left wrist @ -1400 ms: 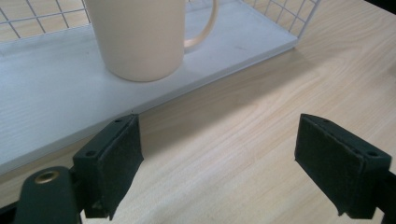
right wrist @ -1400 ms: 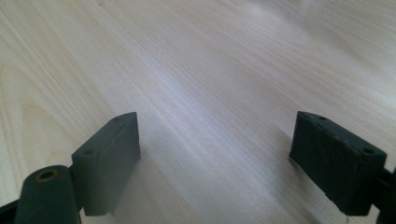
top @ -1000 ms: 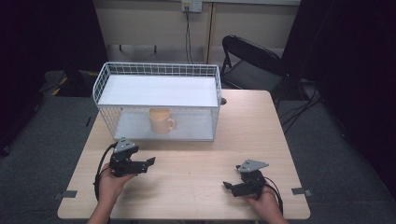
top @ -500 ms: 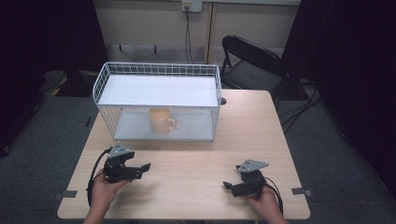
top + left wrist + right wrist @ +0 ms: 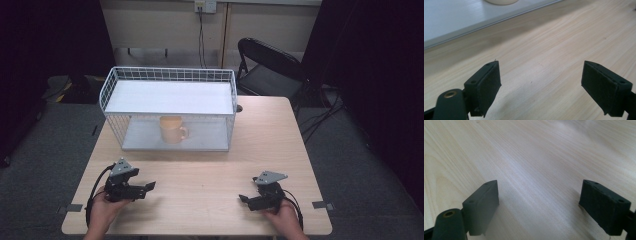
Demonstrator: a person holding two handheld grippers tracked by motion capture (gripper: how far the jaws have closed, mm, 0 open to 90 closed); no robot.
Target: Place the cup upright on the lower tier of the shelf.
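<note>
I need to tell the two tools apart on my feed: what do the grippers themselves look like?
They look alike. The left gripper and right gripper are black, each with a grey three-cornered plate on top and a black cable trailing back past the hand. In the gripper views each has two flat, rectangular black jaw pads with small screw holes, and a brass-coloured insert at the lower left. No sleeves are visible.

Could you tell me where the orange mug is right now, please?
In the high view, the orange mug stands on the lower shelf of the white wire rack, at the table's far left, beyond both grippers.
</note>
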